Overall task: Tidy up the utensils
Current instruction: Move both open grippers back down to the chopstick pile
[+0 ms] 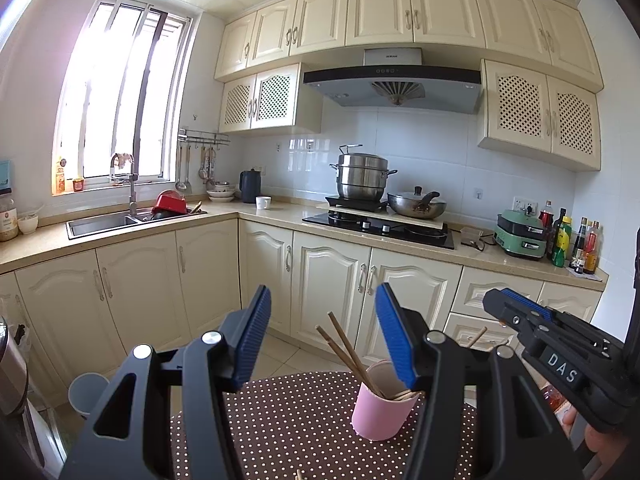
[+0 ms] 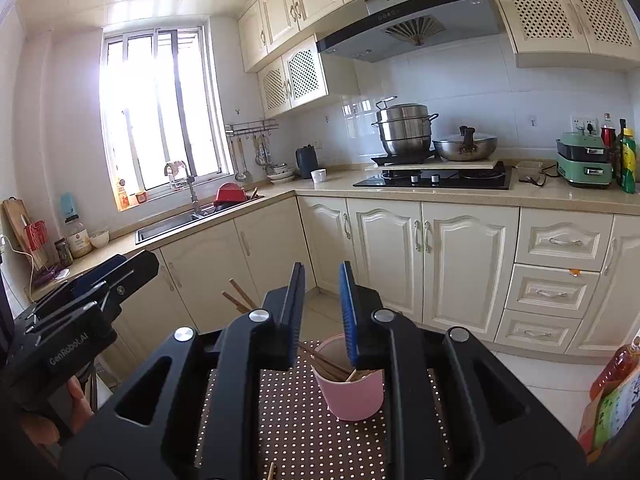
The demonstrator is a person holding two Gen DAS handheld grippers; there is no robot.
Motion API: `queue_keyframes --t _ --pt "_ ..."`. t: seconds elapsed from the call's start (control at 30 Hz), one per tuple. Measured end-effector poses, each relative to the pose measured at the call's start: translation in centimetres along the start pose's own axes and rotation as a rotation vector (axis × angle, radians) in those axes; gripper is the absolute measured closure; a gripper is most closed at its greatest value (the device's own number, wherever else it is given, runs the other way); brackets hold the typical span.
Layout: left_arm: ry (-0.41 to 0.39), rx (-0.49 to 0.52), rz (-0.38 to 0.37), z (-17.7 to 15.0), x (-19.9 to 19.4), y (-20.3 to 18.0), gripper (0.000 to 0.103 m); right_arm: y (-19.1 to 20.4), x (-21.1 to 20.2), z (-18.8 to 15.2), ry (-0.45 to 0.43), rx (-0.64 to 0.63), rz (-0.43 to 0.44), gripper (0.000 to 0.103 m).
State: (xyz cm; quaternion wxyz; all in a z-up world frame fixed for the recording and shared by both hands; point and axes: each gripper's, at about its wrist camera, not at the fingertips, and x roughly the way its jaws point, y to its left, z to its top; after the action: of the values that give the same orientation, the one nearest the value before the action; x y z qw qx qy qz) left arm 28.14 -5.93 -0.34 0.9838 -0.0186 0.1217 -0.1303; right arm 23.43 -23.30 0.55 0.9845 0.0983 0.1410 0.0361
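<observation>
Chopsticks (image 1: 345,345), thin brown wooden ones, lean out of the small pink paper cup (image 1: 382,408) on the brown polka-dot counter (image 1: 292,424), their tips fanning up and to the left. Both tongs hover above and behind the cup, and neither carries anything. Left tongs (image 1: 324,340) are spread wide, blue pads well apart, with the cup and the sticks showing in the gap between them. Right tongs (image 2: 323,312) are narrower, pads only a modest gap apart, sitting just over the cup's rim (image 2: 348,344) in the right wrist view.

Down at the bottom edge of both views, one pale stick end (image 2: 271,471) pokes into sight on the counter, apparently a stray not yet in the cup. That looks like the job in hand: collecting what lies loose. To do it well, drop low, square the pads across the stick's width rather than along it, and pinch near the middle so it doesn't swing. Then tip it upright and feed it in alongside the others without nudging that light cup, which could topple easily.
</observation>
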Motion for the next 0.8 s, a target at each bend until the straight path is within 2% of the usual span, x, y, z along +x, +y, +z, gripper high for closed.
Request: queue_keyframes --t 0.17,0.33,0.47,0.63,0.8 --pt "0.004 0.012 0.006 -0.5 -2.3 0.3 0.046 0.9 -1.6 -0.4 0.001 -0.013 0.014 0.085" --pt "0.053 0.016 0.007 -2.3 -3.8 1.4 0.045 1.7 -2.6 -2.4 0.039 -0.023 0.031 0.085" --pt "0.144 0.014 -0.011 -5.0 -3.7 2.2 0.045 2.6 -2.4 -4.7 0.095 -0.024 0.049 0.084" --pt "0.324 0.033 -0.020 -10.5 -2.2 3.0 0.045 3.1 -1.9 -8.6 0.183 -0.027 0.061 0.084" --pt "0.459 0.031 -0.014 -15.5 -0.5 3.5 0.045 2.9 -1.2 -12.6 0.277 -0.023 0.057 0.084"
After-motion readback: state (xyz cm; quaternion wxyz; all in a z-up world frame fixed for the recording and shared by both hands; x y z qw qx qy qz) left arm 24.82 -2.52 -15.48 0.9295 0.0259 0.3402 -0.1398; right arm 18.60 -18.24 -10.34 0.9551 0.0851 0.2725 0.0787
